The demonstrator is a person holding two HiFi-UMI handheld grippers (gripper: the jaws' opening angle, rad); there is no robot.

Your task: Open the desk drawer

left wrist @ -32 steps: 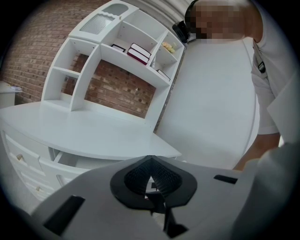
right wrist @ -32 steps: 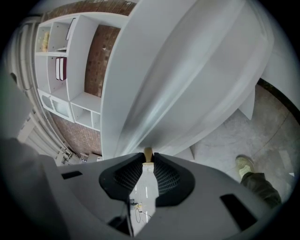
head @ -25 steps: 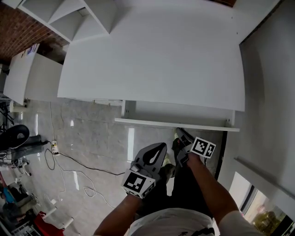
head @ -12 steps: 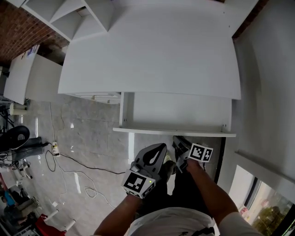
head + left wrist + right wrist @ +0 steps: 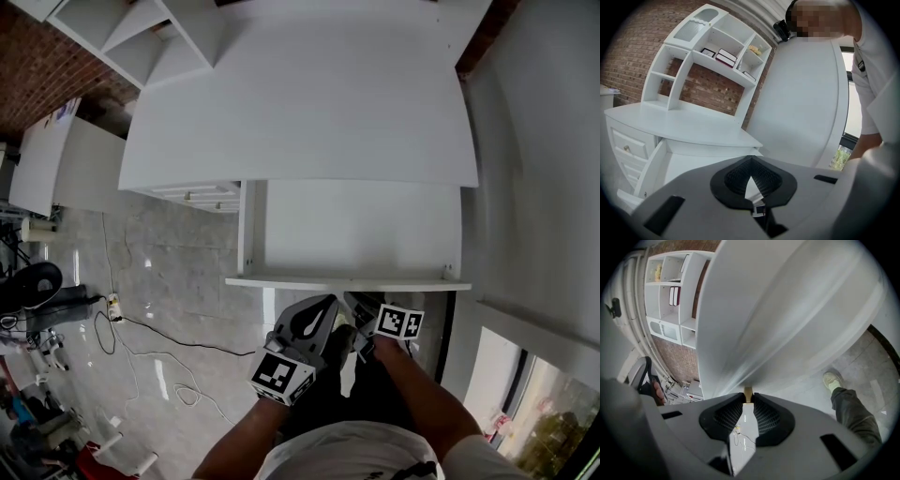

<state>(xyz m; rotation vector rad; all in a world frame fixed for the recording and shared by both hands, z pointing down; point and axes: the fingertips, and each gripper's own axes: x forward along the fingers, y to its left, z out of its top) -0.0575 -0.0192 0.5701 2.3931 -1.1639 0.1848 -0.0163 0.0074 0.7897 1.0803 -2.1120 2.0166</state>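
The white desk (image 5: 309, 112) has its wide drawer (image 5: 356, 225) pulled well out toward me, and what I see of its inside is bare. My right gripper (image 5: 364, 305) is at the drawer front (image 5: 347, 282), shut on a small tan knob (image 5: 748, 393); the drawer front (image 5: 787, 315) fills the right gripper view. My left gripper (image 5: 322, 305) hangs just left of it below the drawer front, shut on nothing. In the left gripper view, the left gripper (image 5: 750, 161) looks across the pulled-out drawer (image 5: 689, 164) and the desk top (image 5: 670, 122).
A hutch with shelves (image 5: 141, 37) stands at the desk's back. Small side drawers (image 5: 202, 195) sit left of the open one. Cables (image 5: 159, 347) lie on the tiled floor at left. A white wall (image 5: 544, 187) runs close on the right. My shoe (image 5: 833, 379) is beneath the drawer.
The drawer has slid out farther toward me, showing more of its inside. My right gripper has come back with the knob; the left one has hardly moved.
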